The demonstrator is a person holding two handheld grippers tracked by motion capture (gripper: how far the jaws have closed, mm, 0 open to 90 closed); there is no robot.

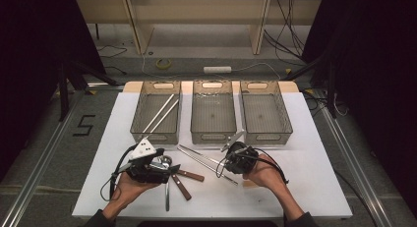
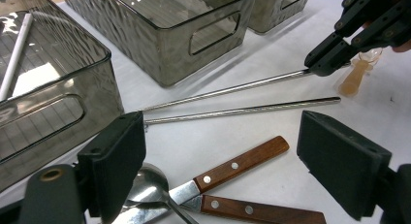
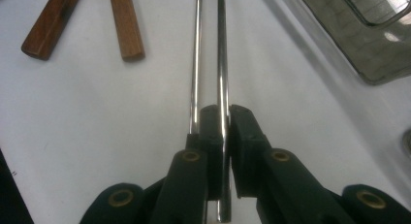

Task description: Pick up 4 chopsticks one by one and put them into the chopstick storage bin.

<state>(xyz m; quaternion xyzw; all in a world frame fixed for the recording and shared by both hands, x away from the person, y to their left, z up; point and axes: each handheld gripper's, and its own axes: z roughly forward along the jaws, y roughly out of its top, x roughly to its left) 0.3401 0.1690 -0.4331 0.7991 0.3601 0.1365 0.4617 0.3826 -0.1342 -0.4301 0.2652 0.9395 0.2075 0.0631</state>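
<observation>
right claw (image 3: 224, 124) clamped on metal chopstick (image 3: 222, 64); left claw (image 2: 220, 158) apart above wooden-handled knives (image 2: 237, 165).

High view looks down on the table (image 1: 314, 187); both gripper views, close, share the metal chopsticks (image 2: 232, 100).

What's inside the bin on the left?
Two long white sticks lie slanted inside the left bin, one end up near its far right corner. Their near ends are hidden behind the left gripper. Nothing else can be made out through the bin's wall.
</observation>
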